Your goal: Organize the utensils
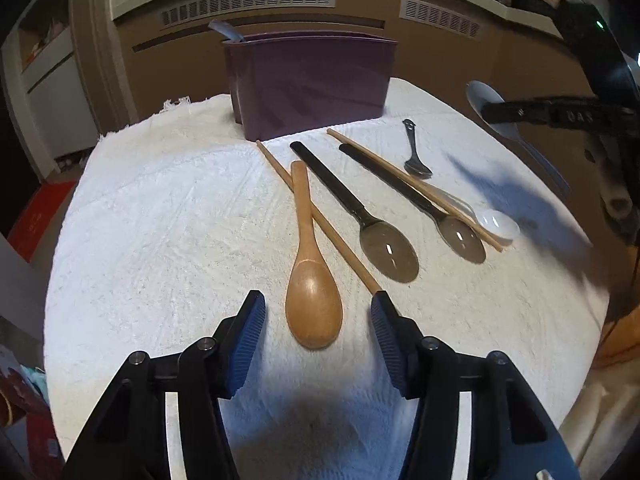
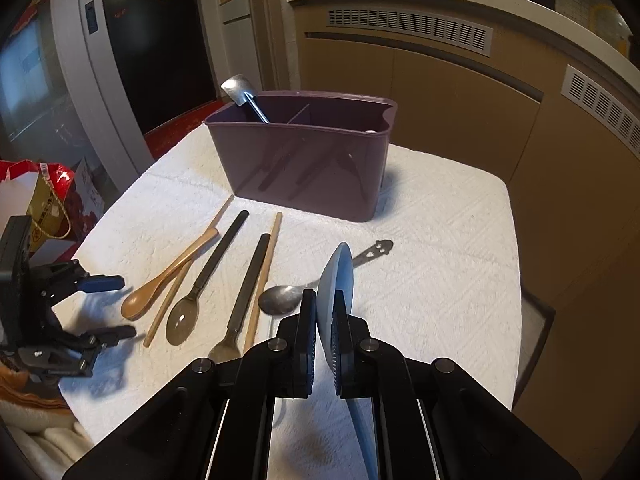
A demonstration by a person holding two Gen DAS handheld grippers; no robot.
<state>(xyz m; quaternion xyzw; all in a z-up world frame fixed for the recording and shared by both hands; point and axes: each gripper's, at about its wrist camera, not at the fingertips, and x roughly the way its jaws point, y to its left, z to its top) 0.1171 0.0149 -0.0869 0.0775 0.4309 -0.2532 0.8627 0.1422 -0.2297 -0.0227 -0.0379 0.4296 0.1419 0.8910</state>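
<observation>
A purple utensil caddy [image 1: 312,84] [image 2: 304,164] stands at the back of the white towel, with one metal spoon [image 2: 240,94] in its left compartment. My left gripper [image 1: 318,312] is open, its fingers either side of the bowl of a wooden spoon [image 1: 310,280] lying on the towel. My right gripper [image 2: 324,312] is shut on a pale blue spoon [image 2: 338,276], held above the towel; this spoon also shows in the left wrist view [image 1: 486,98]. Two black-handled spoons [image 1: 360,216] [image 1: 424,200], two chopsticks [image 1: 320,220], a small metal spoon [image 1: 416,156] and a clear spoon [image 1: 496,222] lie loose.
The towel [image 2: 440,264] covers a small table; its edges drop off on all sides. A red bag [image 2: 52,196] sits off the left edge. Brown cabinets [image 2: 460,100] stand behind.
</observation>
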